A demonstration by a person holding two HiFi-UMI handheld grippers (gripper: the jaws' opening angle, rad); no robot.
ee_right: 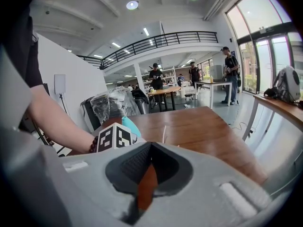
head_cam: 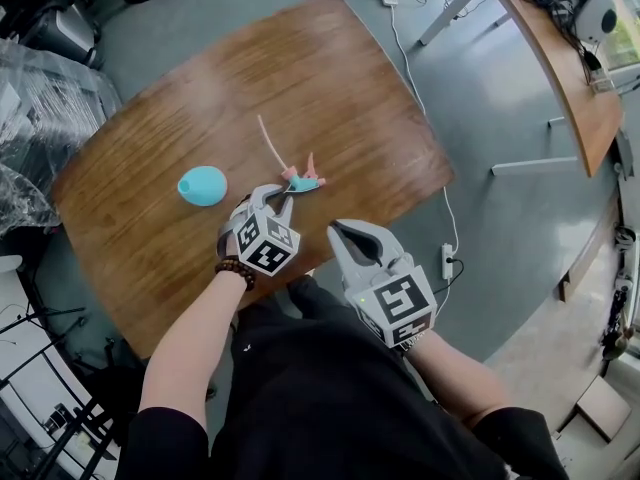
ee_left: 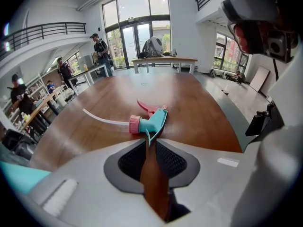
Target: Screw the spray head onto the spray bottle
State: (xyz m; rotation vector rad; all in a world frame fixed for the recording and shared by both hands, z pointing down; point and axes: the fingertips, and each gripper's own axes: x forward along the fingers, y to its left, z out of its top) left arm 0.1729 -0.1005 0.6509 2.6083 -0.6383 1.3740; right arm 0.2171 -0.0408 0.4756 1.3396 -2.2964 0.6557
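The teal spray bottle [head_cam: 202, 185] lies on its side on the left part of the wooden table [head_cam: 330, 78], without its head. The spray head [head_cam: 303, 180], teal with a pink collar and trigger and a long white tube, lies to the bottle's right. My left gripper [head_cam: 283, 197] is at its near end. In the left gripper view the spray head's [ee_left: 150, 121] thin teal tail sits pinched between the nearly closed tips of the left gripper [ee_left: 147, 143]. My right gripper [head_cam: 341, 231] hovers at the table's near edge, shut and empty, also visible in its own view [ee_right: 150, 148].
The right gripper view shows the left gripper's marker cube [ee_right: 115, 137] with the bottle [ee_right: 131, 125] behind it. A second table [head_cam: 560, 58] with gear stands at the right, and a power strip [head_cam: 447, 260] lies on the floor. Plastic-wrapped items [head_cam: 40, 98] crowd the left. Several people stand far off.
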